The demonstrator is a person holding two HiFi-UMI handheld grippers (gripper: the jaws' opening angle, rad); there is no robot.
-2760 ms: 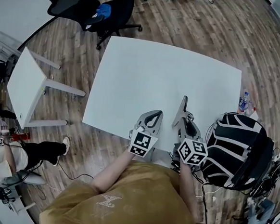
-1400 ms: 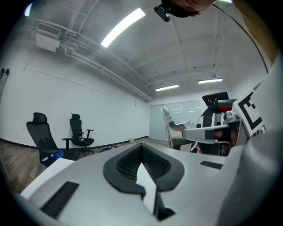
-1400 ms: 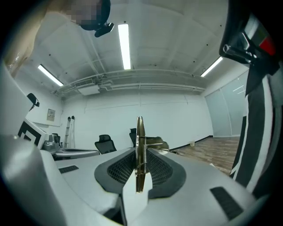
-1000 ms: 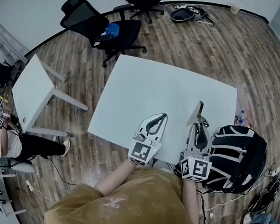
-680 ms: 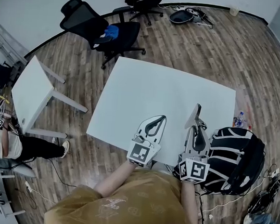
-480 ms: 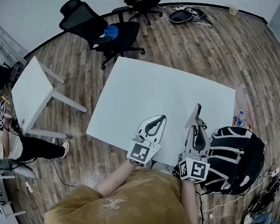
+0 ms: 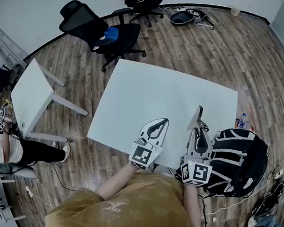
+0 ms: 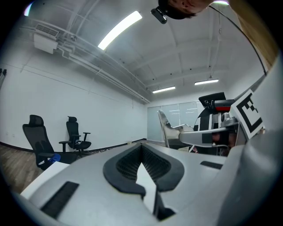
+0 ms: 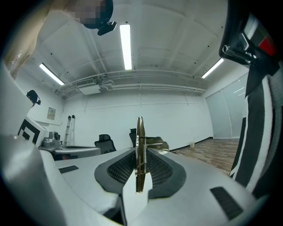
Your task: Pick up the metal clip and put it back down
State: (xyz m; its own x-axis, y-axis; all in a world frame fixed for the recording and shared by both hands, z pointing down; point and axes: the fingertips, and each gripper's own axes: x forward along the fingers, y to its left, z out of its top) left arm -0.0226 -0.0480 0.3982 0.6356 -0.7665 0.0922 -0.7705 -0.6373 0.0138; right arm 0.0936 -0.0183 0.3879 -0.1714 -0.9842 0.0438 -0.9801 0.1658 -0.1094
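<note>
The right gripper (image 7: 198, 131) is clamped on the metal clip (image 7: 195, 117) — its pads press the clip from both sides. The clip stands on edge between them and sticks out toward 12 o'clock. It is over the near part of the white table (image 7: 159, 82), at about 5 o'clock on the tabletop. I cannot tell whether it touches the table. The left gripper (image 7: 160, 123), at 9 o'clock from the right one, has its jaws together with nothing between them.
</note>
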